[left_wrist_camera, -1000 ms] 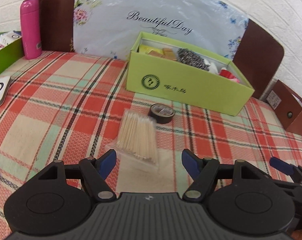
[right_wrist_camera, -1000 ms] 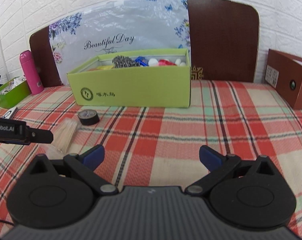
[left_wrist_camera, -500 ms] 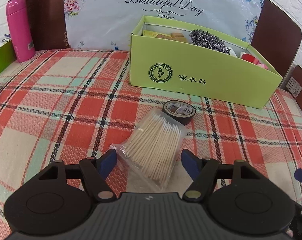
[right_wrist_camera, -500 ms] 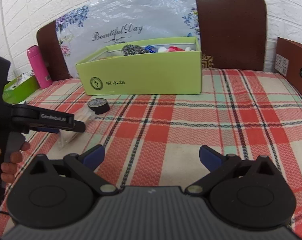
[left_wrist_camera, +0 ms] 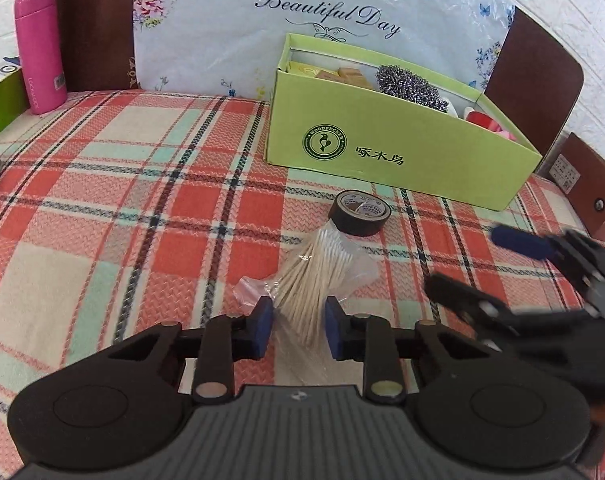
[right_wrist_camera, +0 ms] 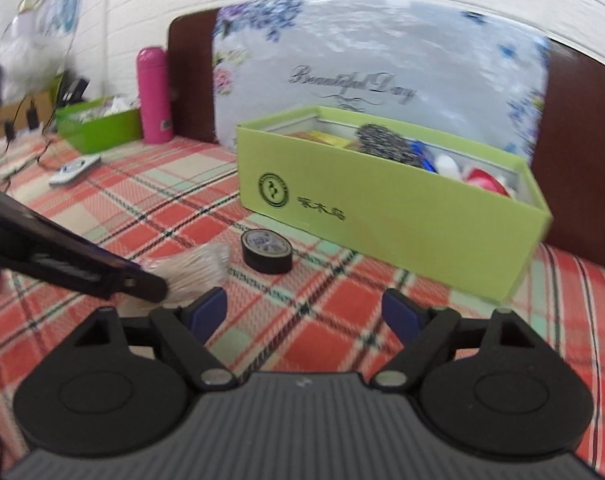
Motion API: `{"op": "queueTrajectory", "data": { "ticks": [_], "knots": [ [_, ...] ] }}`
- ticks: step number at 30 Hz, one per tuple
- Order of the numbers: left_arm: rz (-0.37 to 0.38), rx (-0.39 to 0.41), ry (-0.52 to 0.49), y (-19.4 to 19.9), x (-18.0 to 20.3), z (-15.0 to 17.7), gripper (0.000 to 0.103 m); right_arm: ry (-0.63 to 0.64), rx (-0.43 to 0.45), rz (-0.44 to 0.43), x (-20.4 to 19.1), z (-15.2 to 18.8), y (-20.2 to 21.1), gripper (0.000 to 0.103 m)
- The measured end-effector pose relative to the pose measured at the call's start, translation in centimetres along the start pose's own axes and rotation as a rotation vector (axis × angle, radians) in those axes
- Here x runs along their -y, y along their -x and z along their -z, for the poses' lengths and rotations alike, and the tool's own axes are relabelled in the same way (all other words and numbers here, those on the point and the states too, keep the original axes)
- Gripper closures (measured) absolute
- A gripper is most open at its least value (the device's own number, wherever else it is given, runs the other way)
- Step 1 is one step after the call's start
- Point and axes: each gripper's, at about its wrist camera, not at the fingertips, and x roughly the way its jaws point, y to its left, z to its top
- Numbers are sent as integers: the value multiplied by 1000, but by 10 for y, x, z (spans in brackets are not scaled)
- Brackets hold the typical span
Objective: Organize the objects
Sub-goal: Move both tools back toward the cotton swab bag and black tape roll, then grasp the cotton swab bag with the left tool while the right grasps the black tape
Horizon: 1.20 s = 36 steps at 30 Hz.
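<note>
A clear bag of thin wooden sticks (left_wrist_camera: 314, 280) lies on the plaid tablecloth. My left gripper (left_wrist_camera: 296, 322) has its blue pads on both sides of the bag's near end. Its jaws are closing and squeeze the plastic, which is crumpled. A black tape roll (left_wrist_camera: 360, 216) sits just beyond the bag, in front of a lime green box (left_wrist_camera: 382, 152) that holds several small items. In the right wrist view my right gripper (right_wrist_camera: 304, 312) hangs over the cloth short of the tape roll (right_wrist_camera: 267, 251). Its jaws are wide and closing, with nothing between them. The bag (right_wrist_camera: 198, 268) lies to its left.
A pink bottle (left_wrist_camera: 40, 48) stands at the back left beside a second green box (right_wrist_camera: 98, 128). A white remote (right_wrist_camera: 75, 169) and cables lie far left. A brown box (left_wrist_camera: 590, 196) stands at the right edge. A floral plastic sheet leans on the chairs behind.
The left jaws narrowed onto the bag and crumpled it. The right gripper swung left toward the tape and bag and rolled; its jaws narrowed a little.
</note>
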Motion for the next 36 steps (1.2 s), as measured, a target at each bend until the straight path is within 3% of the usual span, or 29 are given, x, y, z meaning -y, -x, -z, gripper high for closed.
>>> {"op": "queueTrajectory", "data": {
  "ticks": [7, 9, 10, 13, 14, 15, 17, 20, 23, 25, 28, 31, 36],
  "knots": [
    [38, 21, 4, 21, -18, 9, 74, 110, 0, -88, -10, -25, -51, 26],
    [30, 23, -8, 20, -17, 9, 73, 124, -19, -99, -15, -29, -63, 36],
    [32, 21, -14, 19, -17, 9, 73, 120, -38, -107, -16, -29, -66, 60],
    [56, 24, -24, 18, -18, 10, 67, 60, -53, -72, -14, -22, -59, 74],
    [61, 29, -30, 19, -18, 9, 60, 37, -56, -54, -14, -17, -52, 74],
    [62, 40, -37, 20, -18, 9, 46, 4, -62, -33, -12, -12, -43, 74],
    [59, 80, -56, 24, -15, 9, 31, -64, -79, -3, -9, 2, -21, 74],
    [70, 105, -119, 21, -8, 4, 28, -172, -88, 7, -4, 24, 16, 73],
    [86, 53, -164, 5, 0, -1, 27, -257, -98, 5, -3, 38, 42, 73],
    [54, 9, -180, -4, 4, 0, 27, -276, -105, 7, -4, 43, 53, 73],
    [52, -17, -192, -4, 5, 6, 29, -253, -98, -14, -6, 45, 62, 73],
    [77, -32, -181, -2, 5, 9, 30, -174, -66, -1, -13, 44, 63, 63],
    [43, -42, -191, -5, 13, 10, 32, -136, -63, 15, -16, 44, 57, 62]
  ]
}}
